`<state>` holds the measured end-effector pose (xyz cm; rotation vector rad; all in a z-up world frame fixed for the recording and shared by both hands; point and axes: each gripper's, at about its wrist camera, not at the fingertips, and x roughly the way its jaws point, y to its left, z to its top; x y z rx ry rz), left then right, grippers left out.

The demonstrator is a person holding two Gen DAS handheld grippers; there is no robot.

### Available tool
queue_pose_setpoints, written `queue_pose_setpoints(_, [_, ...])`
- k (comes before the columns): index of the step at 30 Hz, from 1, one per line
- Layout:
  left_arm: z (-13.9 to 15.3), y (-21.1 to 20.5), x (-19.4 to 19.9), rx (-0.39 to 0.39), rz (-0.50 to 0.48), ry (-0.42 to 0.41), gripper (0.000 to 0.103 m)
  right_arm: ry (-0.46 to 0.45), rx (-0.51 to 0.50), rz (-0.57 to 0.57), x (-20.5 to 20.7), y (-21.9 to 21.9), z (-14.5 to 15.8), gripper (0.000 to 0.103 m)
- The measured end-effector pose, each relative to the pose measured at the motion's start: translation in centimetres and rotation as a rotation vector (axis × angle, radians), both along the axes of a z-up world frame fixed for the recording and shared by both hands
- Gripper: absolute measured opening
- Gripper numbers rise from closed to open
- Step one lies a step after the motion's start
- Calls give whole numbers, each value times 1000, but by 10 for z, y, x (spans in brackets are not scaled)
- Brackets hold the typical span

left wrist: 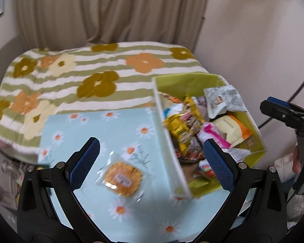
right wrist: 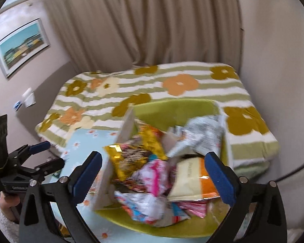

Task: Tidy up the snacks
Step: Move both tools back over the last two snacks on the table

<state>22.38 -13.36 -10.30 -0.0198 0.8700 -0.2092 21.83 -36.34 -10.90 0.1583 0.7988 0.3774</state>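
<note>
A round orange cookie in a clear wrapper (left wrist: pixel 121 179) lies on the light blue daisy cloth (left wrist: pixel 103 127). My left gripper (left wrist: pixel 152 143) hovers above it, open, nothing between its blue pads. To the right stands a green box (left wrist: pixel 182 81) filled with several snack packets: a gold bag (left wrist: pixel 184 125), a pink one (left wrist: pixel 210 133), a silver packet (left wrist: pixel 223 99) on top. My right gripper (right wrist: pixel 154 156) hangs open over that box (right wrist: pixel 172 109), empty, with the silver packet (right wrist: pixel 202 133) blurred at the far right corner. The left gripper (right wrist: pixel 48 156) also shows at the left edge.
A striped blanket with big flowers (left wrist: pixel 91 66) covers the bed behind the cloth. A beige curtain (right wrist: pixel 141 20) and a wall close the back. A framed picture (right wrist: pixel 22 46) hangs on the left wall. A hand (left wrist: pixel 295 160) holds the right tool.
</note>
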Motion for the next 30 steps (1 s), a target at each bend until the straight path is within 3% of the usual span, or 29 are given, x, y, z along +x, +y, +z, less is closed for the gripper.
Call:
queue_pose_setpoints(4, [-3, 33, -27, 20, 102, -3, 101, -21, 15, 99, -7, 32, 4, 101])
queue_pose_setpoints(9, [-13, 84, -60, -15, 241, 10, 101, -54, -19, 221, -20, 81, 4, 101])
queue_pose_setpoints(14, [-28, 133, -87, -30, 342, 32, 101, -28, 0, 303, -21, 125, -6, 101])
queue_pose_setpoints(22, [-60, 197, -95, -46, 391, 105, 101, 54, -33, 365, -14, 199, -38, 101])
queue_pose_setpoints(30, [-95, 254, -60, -53, 323, 222, 101, 206, -74, 304, 4, 242, -86, 101])
